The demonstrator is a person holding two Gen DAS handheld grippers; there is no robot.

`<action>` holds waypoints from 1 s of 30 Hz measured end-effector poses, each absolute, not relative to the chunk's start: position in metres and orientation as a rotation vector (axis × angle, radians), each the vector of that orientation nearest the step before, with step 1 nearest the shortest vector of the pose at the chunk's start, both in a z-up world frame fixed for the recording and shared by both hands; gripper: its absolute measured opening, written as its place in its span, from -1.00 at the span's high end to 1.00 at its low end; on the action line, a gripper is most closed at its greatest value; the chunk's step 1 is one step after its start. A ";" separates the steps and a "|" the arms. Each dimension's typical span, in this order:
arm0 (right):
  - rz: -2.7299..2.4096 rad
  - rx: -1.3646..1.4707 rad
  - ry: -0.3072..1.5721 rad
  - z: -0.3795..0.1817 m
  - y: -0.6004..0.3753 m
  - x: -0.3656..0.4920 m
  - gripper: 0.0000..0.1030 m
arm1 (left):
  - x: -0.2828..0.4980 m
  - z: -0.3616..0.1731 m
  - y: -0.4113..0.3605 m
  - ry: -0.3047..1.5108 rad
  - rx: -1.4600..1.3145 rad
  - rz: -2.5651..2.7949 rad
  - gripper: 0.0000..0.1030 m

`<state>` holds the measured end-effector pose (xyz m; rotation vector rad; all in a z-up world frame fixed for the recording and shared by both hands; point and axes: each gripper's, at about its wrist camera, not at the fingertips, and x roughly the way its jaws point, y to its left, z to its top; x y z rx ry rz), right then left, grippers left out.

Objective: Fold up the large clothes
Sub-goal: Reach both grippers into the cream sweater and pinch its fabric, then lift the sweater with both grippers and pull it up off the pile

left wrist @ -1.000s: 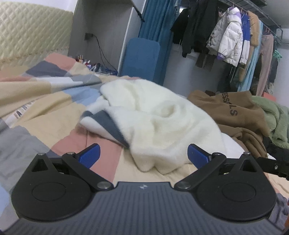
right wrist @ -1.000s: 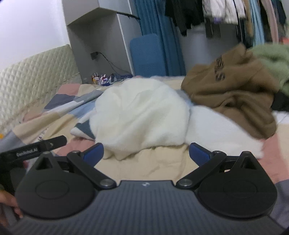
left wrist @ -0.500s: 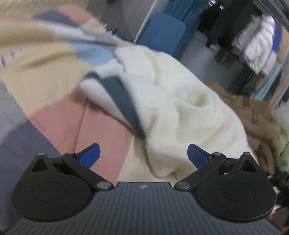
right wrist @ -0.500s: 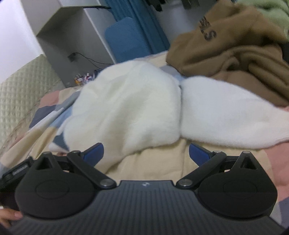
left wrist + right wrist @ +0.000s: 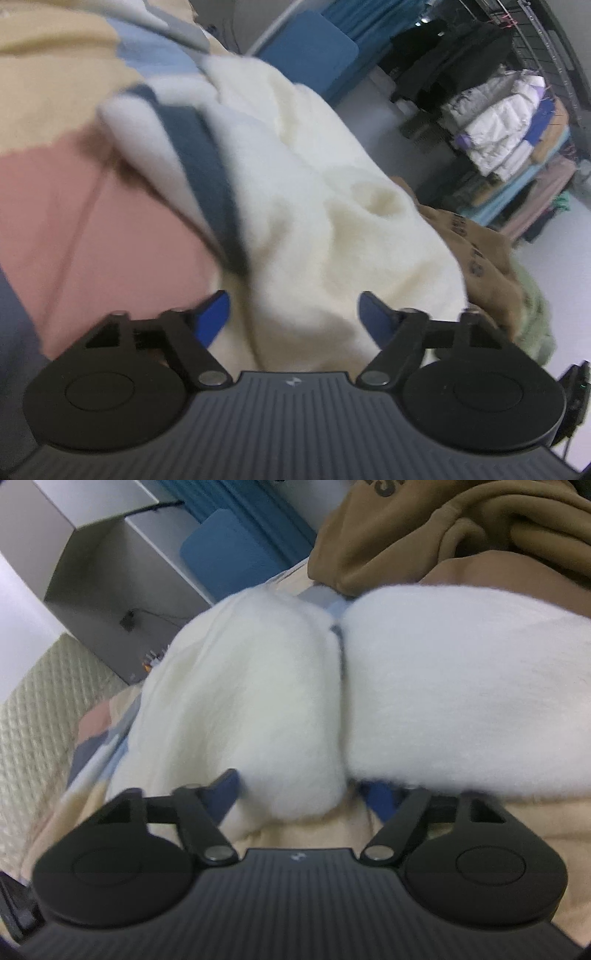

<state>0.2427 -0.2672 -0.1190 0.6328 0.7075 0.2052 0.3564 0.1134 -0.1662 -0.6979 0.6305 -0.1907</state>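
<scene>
White fleece [image 5: 314, 206] lies crumpled on the bedspread [image 5: 85, 236], now right at both grippers; a second ago it was well ahead. Left gripper [image 5: 293, 314] wide, hem between its fingers. Right gripper [image 5: 299, 794] wide, fleece edge over its tips. Brown hoodie [image 5: 443, 535] beyond. Grasp looks imminent; folding not begun.

Home bedroom, patchwork bedspread [image 5: 74, 229], clothes rack [image 5: 509, 122], quilted headboard [image 5: 33, 716]
</scene>
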 end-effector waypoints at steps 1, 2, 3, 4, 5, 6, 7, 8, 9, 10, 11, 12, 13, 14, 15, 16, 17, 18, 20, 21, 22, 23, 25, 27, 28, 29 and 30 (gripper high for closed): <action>0.209 0.636 0.705 -0.118 -0.268 0.242 -0.02 | 0.358 -0.168 0.110 0.647 -0.697 -0.204 -0.18; 0.210 0.625 0.709 -0.116 -0.269 0.242 0.18 | 0.359 -0.168 0.106 0.657 -0.686 -0.211 -0.11; 0.208 0.609 0.711 -0.114 -0.269 0.242 0.27 | 0.359 -0.167 0.103 0.655 -0.672 -0.214 0.03; 0.206 0.593 0.708 -0.111 -0.269 0.241 0.39 | 0.357 -0.165 0.100 0.650 -0.660 -0.217 0.19; 0.210 0.587 0.702 -0.107 -0.270 0.240 0.47 | 0.356 -0.162 0.098 0.644 -0.651 -0.221 0.27; 0.214 0.588 0.695 -0.104 -0.271 0.238 0.49 | 0.354 -0.159 0.096 0.637 -0.650 -0.226 0.39; 0.215 0.590 0.685 -0.101 -0.272 0.236 0.53 | 0.351 -0.155 0.093 0.627 -0.652 -0.232 0.46; 0.218 0.593 0.674 -0.097 -0.273 0.233 0.55 | 0.348 -0.151 0.092 0.614 -0.650 -0.239 0.48; 0.225 0.596 0.662 -0.094 -0.275 0.230 0.58 | 0.344 -0.146 0.091 0.600 -0.645 -0.245 0.52; 0.235 0.600 0.639 -0.088 -0.276 0.225 0.59 | 0.340 -0.142 0.089 0.589 -0.641 -0.249 0.56; 0.245 0.591 0.613 -0.081 -0.276 0.220 0.60 | 0.333 -0.136 0.088 0.578 -0.641 -0.259 0.58; 0.250 0.571 0.590 -0.073 -0.276 0.216 0.60 | 0.327 -0.132 0.087 0.568 -0.642 -0.270 0.61; 0.254 0.549 0.571 -0.066 -0.276 0.211 0.61 | 0.323 -0.128 0.084 0.560 -0.638 -0.279 0.63; 0.256 0.531 0.551 -0.058 -0.276 0.206 0.61 | 0.317 -0.124 0.081 0.556 -0.630 -0.287 0.63; 0.258 0.520 0.535 -0.052 -0.278 0.203 0.62 | 0.311 -0.120 0.077 0.555 -0.622 -0.293 0.65; 0.256 0.510 0.522 -0.047 -0.280 0.198 0.62 | 0.305 -0.117 0.073 0.552 -0.618 -0.303 0.65; 0.253 0.503 0.516 -0.043 -0.282 0.194 0.62 | 0.296 -0.114 0.070 0.547 -0.615 -0.315 0.66; 0.250 0.502 0.513 -0.040 -0.285 0.190 0.62 | 0.290 -0.111 0.066 0.547 -0.609 -0.323 0.66; 0.245 0.513 0.511 -0.036 -0.292 0.180 0.62 | 0.271 -0.104 0.060 0.550 -0.599 -0.336 0.66; 0.242 0.519 0.510 -0.035 -0.293 0.178 0.62 | 0.263 -0.101 0.058 0.549 -0.596 -0.342 0.67; 0.240 0.528 0.508 -0.033 -0.298 0.172 0.62 | 0.252 -0.099 0.056 0.546 -0.594 -0.349 0.67; 0.239 0.537 0.507 -0.032 -0.300 0.168 0.63 | 0.243 -0.097 0.055 0.542 -0.593 -0.355 0.67; 0.241 0.555 0.503 -0.027 -0.304 0.158 0.63 | 0.222 -0.088 0.050 0.531 -0.590 -0.373 0.68; 0.240 0.550 0.491 -0.022 -0.304 0.147 0.63 | 0.199 -0.078 0.044 0.520 -0.584 -0.402 0.68; 0.240 0.542 0.482 -0.018 -0.306 0.140 0.63 | 0.188 -0.073 0.039 0.520 -0.575 -0.433 0.68; 0.235 0.537 0.474 -0.015 -0.307 0.134 0.63 | 0.179 -0.068 0.035 0.524 -0.556 -0.465 0.68; 0.225 0.529 0.465 -0.012 -0.309 0.125 0.63 | 0.168 -0.062 0.030 0.522 -0.537 -0.484 0.68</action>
